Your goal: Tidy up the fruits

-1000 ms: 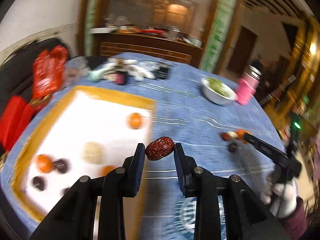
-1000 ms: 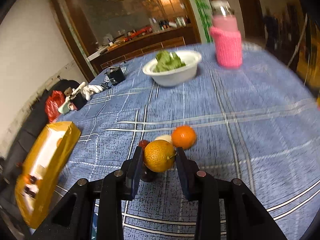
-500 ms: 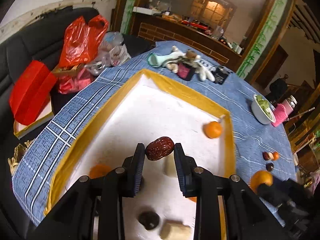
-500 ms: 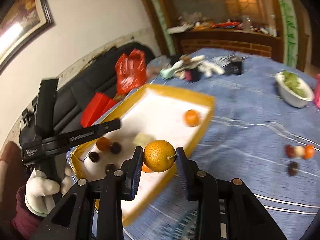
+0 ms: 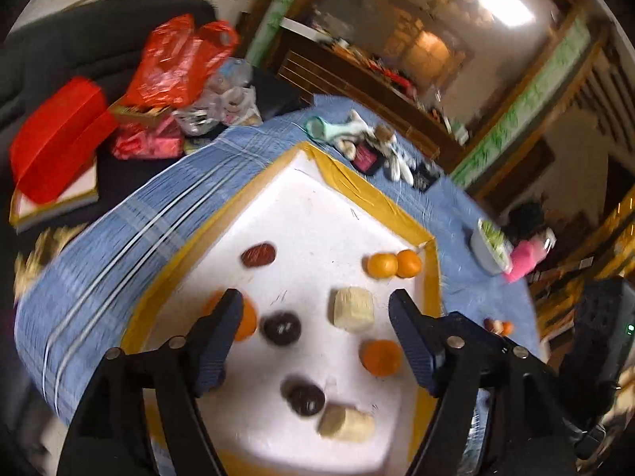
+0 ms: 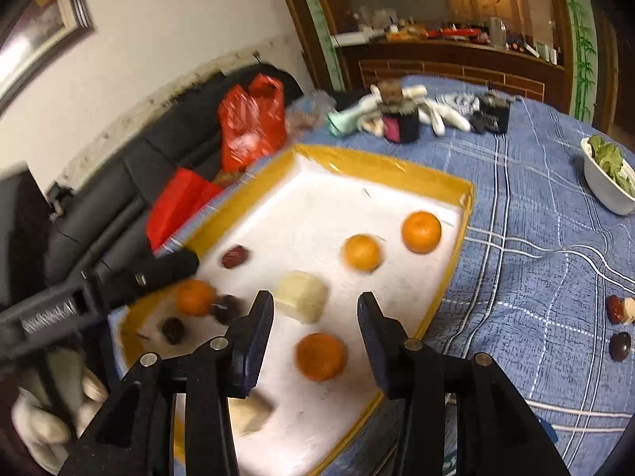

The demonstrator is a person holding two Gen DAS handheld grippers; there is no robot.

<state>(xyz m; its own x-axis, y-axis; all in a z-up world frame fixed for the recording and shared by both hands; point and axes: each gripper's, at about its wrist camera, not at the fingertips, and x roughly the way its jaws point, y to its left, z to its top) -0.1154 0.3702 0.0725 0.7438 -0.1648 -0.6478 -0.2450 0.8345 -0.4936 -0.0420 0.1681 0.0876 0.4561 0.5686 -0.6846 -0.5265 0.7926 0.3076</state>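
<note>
Holding oranges, dates: tray

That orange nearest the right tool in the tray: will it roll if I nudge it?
Probably. The orange is round and sits free on the tray's smooth white floor, touching nothing. The yellow rim should stop it. Its firm-looking peel likely tolerates a gentle squeeze from the open right tool.

You get warm ceiling lamp glare top right; room bg dim. White tray reads bright, w/ motion blur along its near edge. Heavy fisheye bending at frame edges.
</note>
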